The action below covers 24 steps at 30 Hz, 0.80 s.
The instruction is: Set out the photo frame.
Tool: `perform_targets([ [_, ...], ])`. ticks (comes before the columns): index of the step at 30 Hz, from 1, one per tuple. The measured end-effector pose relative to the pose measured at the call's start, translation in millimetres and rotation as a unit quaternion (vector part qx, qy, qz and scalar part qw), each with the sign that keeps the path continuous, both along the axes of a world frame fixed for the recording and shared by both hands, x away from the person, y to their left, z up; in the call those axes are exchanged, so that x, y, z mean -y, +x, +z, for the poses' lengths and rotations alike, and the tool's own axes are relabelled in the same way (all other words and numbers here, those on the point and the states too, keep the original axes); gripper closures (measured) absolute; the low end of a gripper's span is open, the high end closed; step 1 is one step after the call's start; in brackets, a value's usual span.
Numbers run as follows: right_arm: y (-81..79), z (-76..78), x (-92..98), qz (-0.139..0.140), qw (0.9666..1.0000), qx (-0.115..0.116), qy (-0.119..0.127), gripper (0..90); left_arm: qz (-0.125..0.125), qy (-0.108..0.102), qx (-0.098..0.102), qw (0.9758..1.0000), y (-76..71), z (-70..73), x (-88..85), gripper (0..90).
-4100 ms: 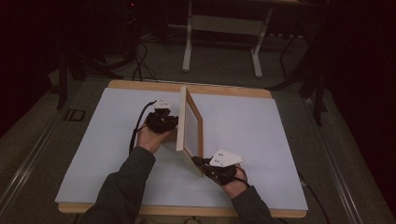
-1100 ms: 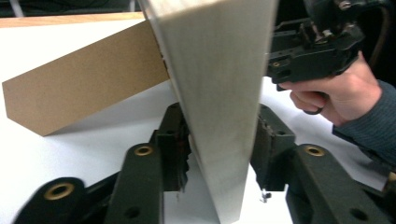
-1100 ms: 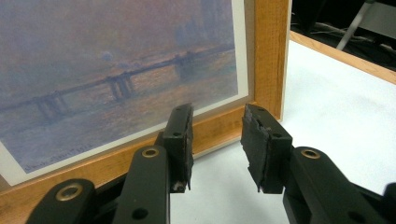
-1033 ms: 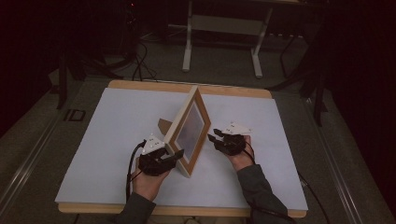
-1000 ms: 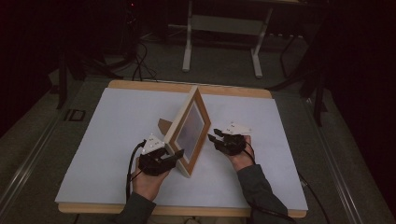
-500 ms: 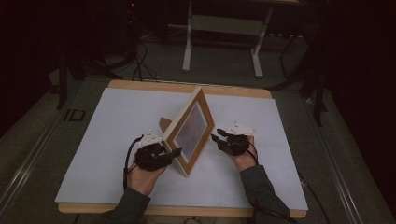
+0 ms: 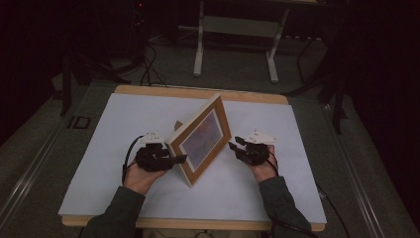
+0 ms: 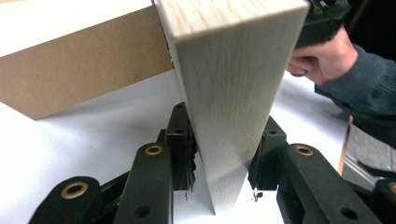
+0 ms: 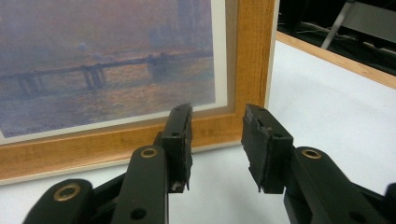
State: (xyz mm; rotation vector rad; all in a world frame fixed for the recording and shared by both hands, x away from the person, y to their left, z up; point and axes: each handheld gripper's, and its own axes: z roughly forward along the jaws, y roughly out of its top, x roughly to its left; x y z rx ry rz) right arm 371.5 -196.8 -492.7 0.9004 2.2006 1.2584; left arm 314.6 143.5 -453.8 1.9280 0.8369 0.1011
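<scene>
1. Nearest to us, we see the person's two forearms in dark sleeves coming over the near edge of the table [image 7: 119,130], which has a white top and a wooden border.
2. Next, the left gripper [image 7: 174,159] is held in the left hand [image 7: 139,177]. Its jaws are closed on the near-left edge of the picture frame [image 7: 202,140]; in the left gripper view we see the pale wood edge [image 8: 229,93] clamped between both black jaws, and the brown backing board [image 8: 79,70] goes away to the left.
3. On the right side, the right gripper [image 7: 236,147] is held in the right hand [image 7: 262,168]. Its jaws stand apart with a clear gap and hold nothing. In the right gripper view they point at the lower corner of the frame [image 9: 247,60], close to it but we cannot tell if they touch.
4. Between the two grippers, the frame stands upright on its edge near the middle of the table, turned diagonally, with the near end to the left. Its printed side, a hazy scene with a bridge [image 9: 98,70], faces the right gripper.
5. Farther away, beyond the table, a white metal stand [image 7: 235,34] is on the dark floor, with black cables [image 7: 148,64] lying to the left of it.
</scene>
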Motion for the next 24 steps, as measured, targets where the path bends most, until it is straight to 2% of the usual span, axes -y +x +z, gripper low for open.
perform_targets([
  [2, -0.4, 1.0, 1.9, -0.001, 1.0, 0.001, 0.0, 62.0, -0.018, 0.003, 0.0, 0.9998, 4.4, 0.3, -1.5, 67.8],
  [3, -0.4, 1.0, 1.9, -0.001, 1.0, 0.001, 0.0, 62.0, -0.018, 0.003, 0.0, 0.9998, 4.4, 0.3, -1.5, 67.7],
  [4, -0.5, 1.9, 3.5, -0.002, 1.0, 0.003, 0.0, 61.9, -0.034, 0.004, -0.001, 0.9994, 9.3, 0.9, -2.6, 67.8],
  [11, -0.5, 4.2, 9.4, -0.008, 1.0, 0.005, 0.001, 61.9, -0.079, 0.009, -0.005, 0.9968, 27.1, 1.8, -8.2, 67.8],
  [15, 0.0, 4.1, 11.9, -0.011, 0.9999, 0.004, 0.0, 61.9, -0.102, 0.015, -0.008, 0.9947, 36.9, 3.0, -10.9, 67.7],
  [24, 1.5, 3.4, 14.3, -0.015, 0.9999, 0.004, 0.001, 61.8, -0.153, 0.022, -0.017, 0.9878, 57.9, 4.5, -16.3, 67.8],
])
